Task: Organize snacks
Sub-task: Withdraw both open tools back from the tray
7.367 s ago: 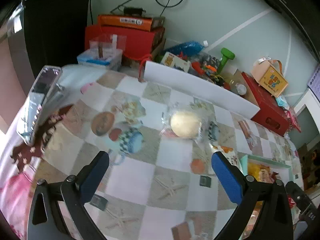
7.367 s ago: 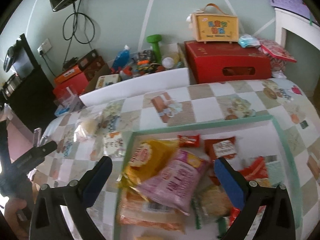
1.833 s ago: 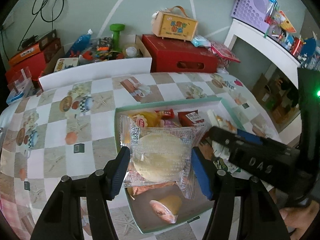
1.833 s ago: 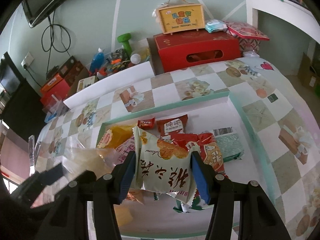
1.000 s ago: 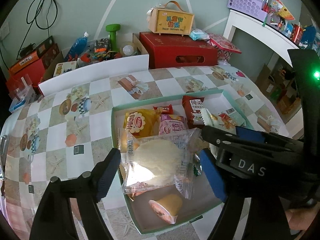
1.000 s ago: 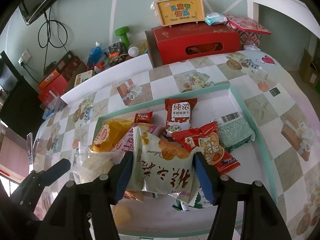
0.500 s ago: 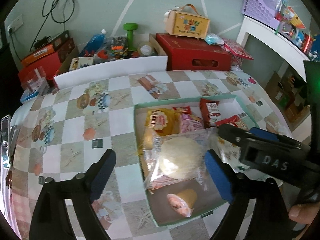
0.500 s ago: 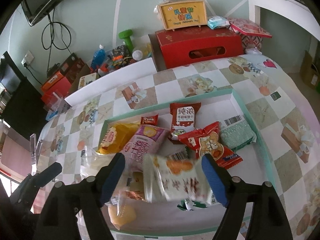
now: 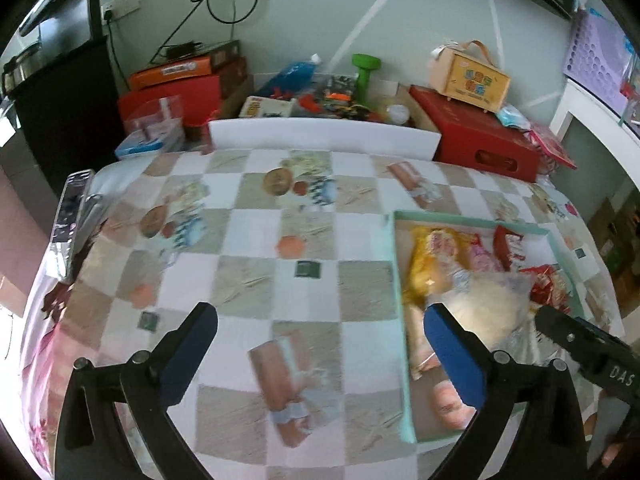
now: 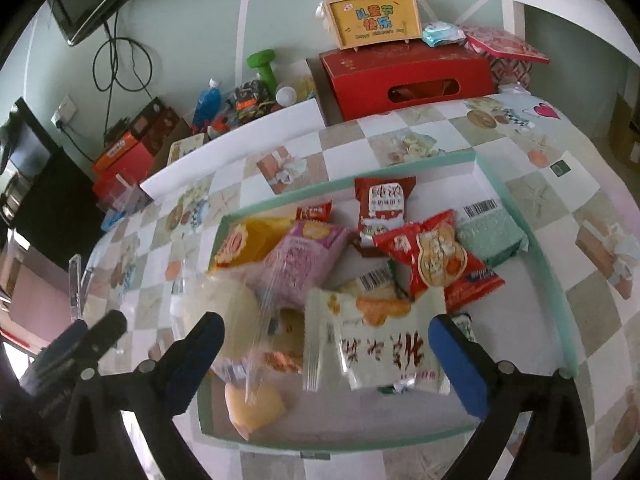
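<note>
A green-rimmed tray point(image 10: 532, 236) holds several snack packets. A clear-wrapped round bun point(image 10: 224, 312) lies at its near left corner; it also shows in the left wrist view point(image 9: 488, 312). A cream packet with orange print point(image 10: 376, 344) lies in the tray between the right fingers. My right gripper point(image 10: 324, 356) is open above the tray's near edge. My left gripper point(image 9: 320, 344) is open and empty over the checked tablecloth, left of the tray point(image 9: 396, 280). The right gripper's body point(image 9: 592, 356) shows at that view's right edge.
A white board point(image 9: 320, 136) stands along the table's far edge, with red boxes point(image 10: 408, 76), a yellow gift box point(image 10: 372, 16), a green dumbbell point(image 9: 366, 70) and clutter behind it. A clear plastic piece point(image 9: 70, 216) sits at the table's left edge.
Both grippers opened. The bun and the cream packet dropped into the tray. My left gripper swung left, away from the tray and over the tablecloth.
</note>
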`<state>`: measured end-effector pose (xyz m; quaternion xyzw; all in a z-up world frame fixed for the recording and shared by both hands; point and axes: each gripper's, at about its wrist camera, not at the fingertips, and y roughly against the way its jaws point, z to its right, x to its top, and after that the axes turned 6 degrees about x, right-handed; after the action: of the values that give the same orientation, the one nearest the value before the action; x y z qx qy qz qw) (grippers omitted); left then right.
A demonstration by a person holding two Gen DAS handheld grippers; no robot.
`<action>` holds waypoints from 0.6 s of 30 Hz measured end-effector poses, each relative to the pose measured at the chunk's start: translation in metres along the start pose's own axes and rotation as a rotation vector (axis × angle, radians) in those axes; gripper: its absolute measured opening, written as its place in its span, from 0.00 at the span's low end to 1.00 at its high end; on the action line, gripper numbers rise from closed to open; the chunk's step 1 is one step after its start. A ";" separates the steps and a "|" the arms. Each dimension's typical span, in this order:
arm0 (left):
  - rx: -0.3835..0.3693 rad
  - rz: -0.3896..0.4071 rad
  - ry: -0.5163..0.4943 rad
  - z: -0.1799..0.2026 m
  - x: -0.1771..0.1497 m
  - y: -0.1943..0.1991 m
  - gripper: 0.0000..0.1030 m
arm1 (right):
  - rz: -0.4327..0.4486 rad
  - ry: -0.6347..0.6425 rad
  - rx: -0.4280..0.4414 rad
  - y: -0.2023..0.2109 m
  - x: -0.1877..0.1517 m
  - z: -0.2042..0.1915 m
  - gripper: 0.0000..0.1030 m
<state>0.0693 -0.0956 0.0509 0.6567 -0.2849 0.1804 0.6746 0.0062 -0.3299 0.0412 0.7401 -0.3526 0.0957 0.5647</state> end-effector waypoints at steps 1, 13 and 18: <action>0.009 0.004 0.000 -0.003 -0.002 0.002 1.00 | 0.007 0.001 -0.004 0.002 -0.004 -0.001 1.00; 0.178 -0.022 0.006 -0.012 -0.040 0.021 1.00 | -0.004 0.057 -0.066 0.016 -0.045 -0.004 1.00; 0.275 -0.030 -0.066 -0.004 -0.055 0.025 1.00 | -0.021 0.076 -0.076 0.017 -0.062 -0.007 1.00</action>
<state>0.0122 -0.0827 0.0361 0.7525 -0.2696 0.1859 0.5714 -0.0481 -0.3001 0.0229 0.7176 -0.3263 0.1043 0.6064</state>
